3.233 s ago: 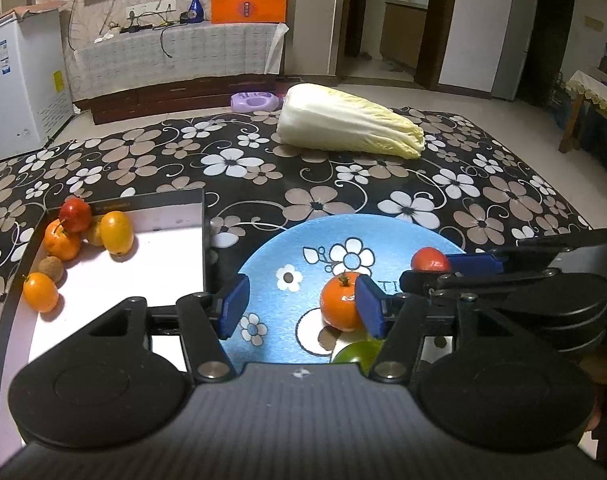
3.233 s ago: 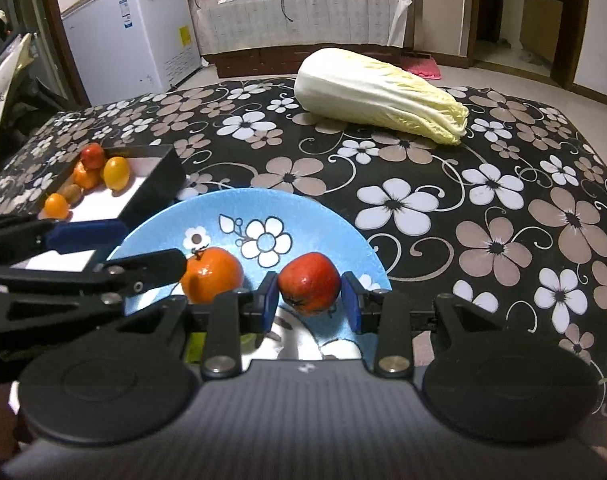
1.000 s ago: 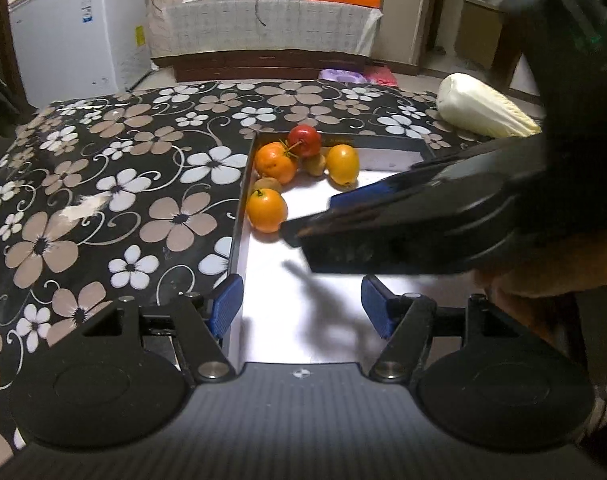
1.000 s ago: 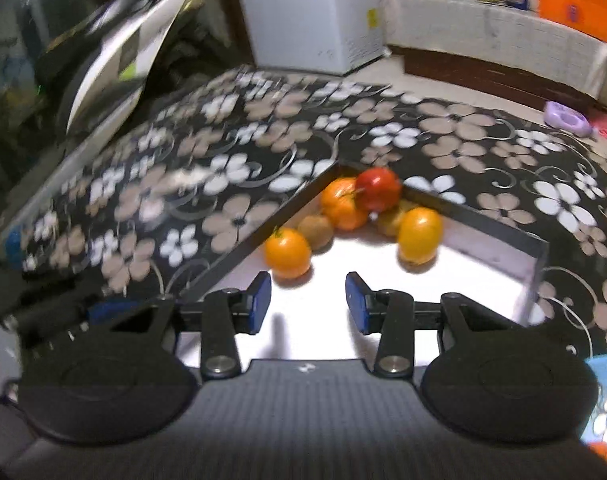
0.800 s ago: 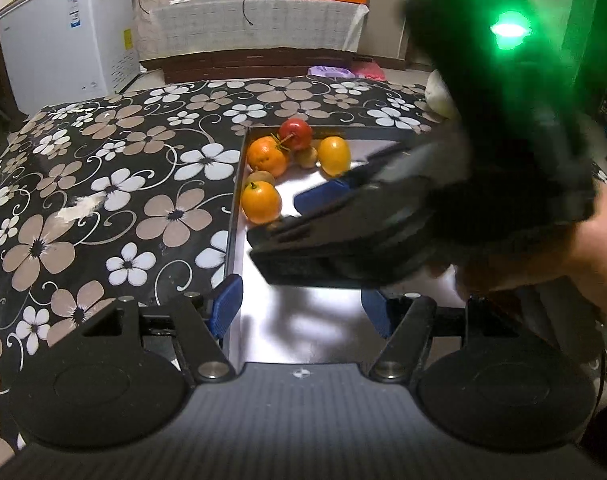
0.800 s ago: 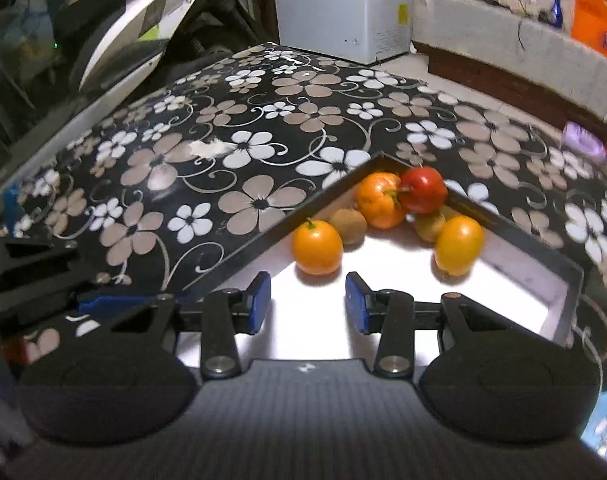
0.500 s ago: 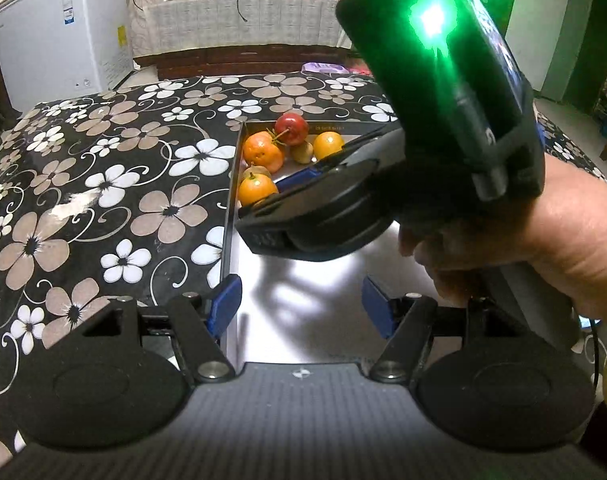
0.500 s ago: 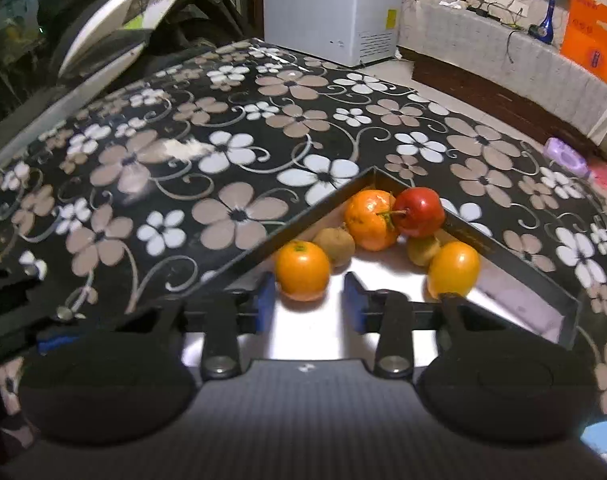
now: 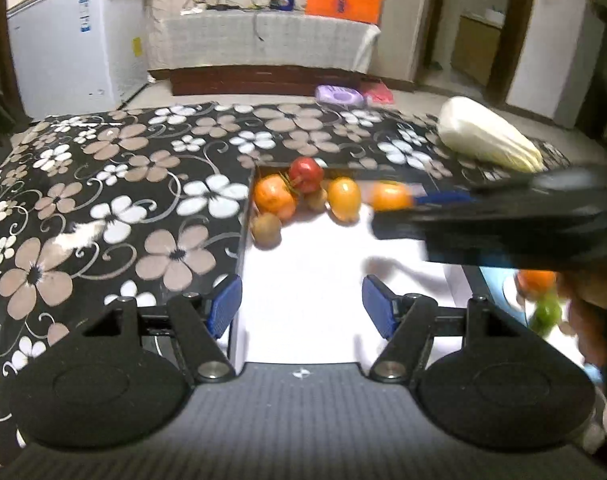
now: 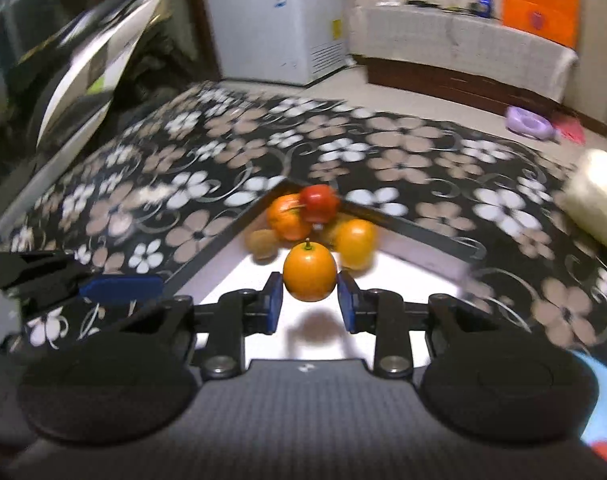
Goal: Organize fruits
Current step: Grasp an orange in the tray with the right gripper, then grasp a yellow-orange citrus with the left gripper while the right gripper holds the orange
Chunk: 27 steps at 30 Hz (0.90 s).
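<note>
My right gripper is shut on a small orange fruit and holds it just above the white floor of the black-rimmed tray, where its shadow falls. In the tray's far corner lie a red fruit, a larger orange, a brown kiwi and a yellow-orange fruit. My left gripper stands open over the tray's near left edge, with nothing between its pads. In the left wrist view the held orange shows at the tip of the right gripper.
A blue plate right of the tray holds an orange and a green fruit. A pale cabbage lies at the table's far right. The floral cloth spreads to the tray's left.
The right gripper has shut on the small orange that lay by the tray's left rim and raised it. In the left wrist view it has swung away to the right.
</note>
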{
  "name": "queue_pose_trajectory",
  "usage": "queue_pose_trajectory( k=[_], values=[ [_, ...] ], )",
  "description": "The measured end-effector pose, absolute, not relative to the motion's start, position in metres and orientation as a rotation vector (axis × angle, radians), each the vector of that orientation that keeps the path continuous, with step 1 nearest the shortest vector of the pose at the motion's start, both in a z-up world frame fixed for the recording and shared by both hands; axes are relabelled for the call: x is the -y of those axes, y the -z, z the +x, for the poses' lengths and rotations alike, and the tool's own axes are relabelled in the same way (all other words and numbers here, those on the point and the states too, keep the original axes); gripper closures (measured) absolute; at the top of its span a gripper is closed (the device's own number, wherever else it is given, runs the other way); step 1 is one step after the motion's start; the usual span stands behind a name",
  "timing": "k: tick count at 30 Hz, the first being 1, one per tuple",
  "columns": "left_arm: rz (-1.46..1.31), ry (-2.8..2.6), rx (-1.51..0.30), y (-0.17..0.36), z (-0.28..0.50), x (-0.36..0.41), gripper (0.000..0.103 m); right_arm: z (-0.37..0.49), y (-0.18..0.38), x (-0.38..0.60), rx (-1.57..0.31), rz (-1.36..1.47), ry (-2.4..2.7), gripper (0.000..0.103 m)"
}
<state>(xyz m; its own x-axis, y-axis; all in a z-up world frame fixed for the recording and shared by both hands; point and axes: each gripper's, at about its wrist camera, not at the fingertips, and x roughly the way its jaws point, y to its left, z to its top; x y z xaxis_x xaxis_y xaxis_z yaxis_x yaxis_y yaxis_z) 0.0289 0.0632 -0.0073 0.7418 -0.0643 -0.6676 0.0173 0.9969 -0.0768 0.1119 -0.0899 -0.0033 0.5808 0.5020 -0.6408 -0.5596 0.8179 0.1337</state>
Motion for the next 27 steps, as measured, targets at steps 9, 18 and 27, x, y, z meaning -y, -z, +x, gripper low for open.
queue_pose_trajectory(
  k=[9,18,27],
  values=[
    [-0.1,0.024,-0.756,0.015,0.058,-0.038,0.032,0.099,-0.016,0.139,-0.655,0.026,-0.568,0.07],
    [-0.033,-0.009,-0.747,0.026,0.096,-0.001,0.033,0.088,-0.025,0.161,-0.631,0.052,-0.572,0.07],
    [-0.085,-0.064,-0.789,0.041,0.138,-0.006,0.043,0.085,-0.025,0.174,-0.631,0.053,-0.571,0.07]
  ],
)
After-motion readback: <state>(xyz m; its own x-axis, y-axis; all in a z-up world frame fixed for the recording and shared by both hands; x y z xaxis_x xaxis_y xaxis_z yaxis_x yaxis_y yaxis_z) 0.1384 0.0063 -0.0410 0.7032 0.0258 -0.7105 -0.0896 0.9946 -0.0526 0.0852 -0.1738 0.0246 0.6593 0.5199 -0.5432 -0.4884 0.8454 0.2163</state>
